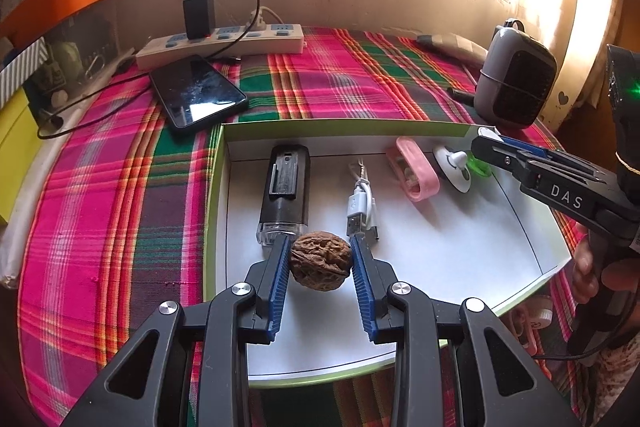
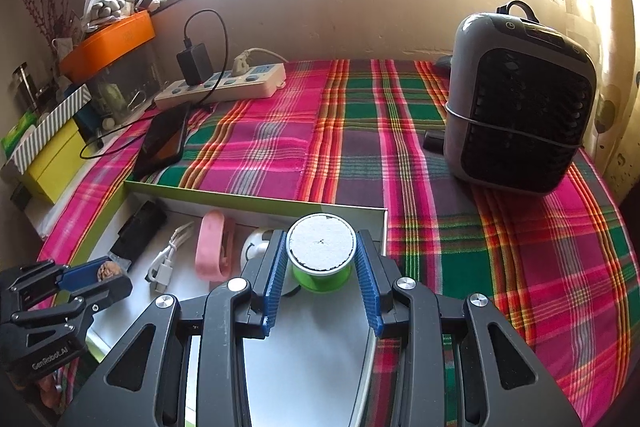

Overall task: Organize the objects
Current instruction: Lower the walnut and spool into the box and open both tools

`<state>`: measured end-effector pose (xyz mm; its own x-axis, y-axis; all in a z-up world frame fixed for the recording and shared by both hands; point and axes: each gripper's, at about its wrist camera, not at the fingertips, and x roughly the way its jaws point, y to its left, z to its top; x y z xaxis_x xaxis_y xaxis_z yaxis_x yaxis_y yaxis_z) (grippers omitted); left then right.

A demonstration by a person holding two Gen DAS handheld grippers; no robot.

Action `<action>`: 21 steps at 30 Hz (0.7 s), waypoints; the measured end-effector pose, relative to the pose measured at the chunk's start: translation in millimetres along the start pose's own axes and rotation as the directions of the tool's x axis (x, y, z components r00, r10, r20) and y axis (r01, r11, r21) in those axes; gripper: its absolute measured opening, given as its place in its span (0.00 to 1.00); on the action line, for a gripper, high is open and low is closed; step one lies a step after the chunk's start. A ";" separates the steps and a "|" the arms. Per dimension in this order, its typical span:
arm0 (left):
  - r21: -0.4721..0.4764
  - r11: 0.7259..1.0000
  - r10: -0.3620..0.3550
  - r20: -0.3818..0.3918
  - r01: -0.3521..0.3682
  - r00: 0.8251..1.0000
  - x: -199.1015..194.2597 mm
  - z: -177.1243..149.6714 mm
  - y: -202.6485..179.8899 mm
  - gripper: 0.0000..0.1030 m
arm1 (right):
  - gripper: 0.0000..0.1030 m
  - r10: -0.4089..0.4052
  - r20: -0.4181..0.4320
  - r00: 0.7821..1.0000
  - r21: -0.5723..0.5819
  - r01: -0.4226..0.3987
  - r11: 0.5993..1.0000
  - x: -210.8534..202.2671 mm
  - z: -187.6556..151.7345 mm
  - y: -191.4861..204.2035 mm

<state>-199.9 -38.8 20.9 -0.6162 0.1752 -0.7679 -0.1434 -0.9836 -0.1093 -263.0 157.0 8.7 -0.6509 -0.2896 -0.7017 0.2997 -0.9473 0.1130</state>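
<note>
While both grippers hover over the tray [image 1: 224, 163], each with a load: left gripper [image 1: 320, 259] clamped on the walnut [image 1: 321, 261], pads pressing both sides, low over the near-left floor between the black stamp [image 1: 286, 187] and the white cable [image 1: 362, 205]. Right gripper [image 2: 321, 259] clamped on the green spool [image 2: 322, 277], flat white end facing the camera, axis along the fingers, at the far-right corner by the tray wall [image 2: 256, 203]. White round piece [image 2: 256, 247] and pink clip [image 2: 214, 247] just left of it. Likely next: set down and release. Bare floor open near-right of the walnut; spool boxed in by wall behind, rim right, so drop straight down. Grippers well apart, no clash expected.
</note>
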 end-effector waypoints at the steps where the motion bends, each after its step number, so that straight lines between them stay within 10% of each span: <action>1: 0.009 1.000 0.005 -0.003 -0.005 1.000 1.4 -0.3 -1.5 0.28 | 0.35 -0.005 0.001 1.000 -0.006 0.005 1.000 0.4 0.0 0.6; 21: 0.061 0.996 0.062 -0.008 -0.062 0.998 7.2 0.3 -9.3 0.28 | 0.35 -0.018 0.007 1.000 -0.045 0.018 0.999 3.3 -1.4 7.9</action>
<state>-203.2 -28.4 16.6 -0.6179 0.1133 -0.7780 -0.1521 -0.9881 -0.0232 -261.8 148.8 6.3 -0.6612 -0.2737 -0.6985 0.3192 -0.9452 0.0682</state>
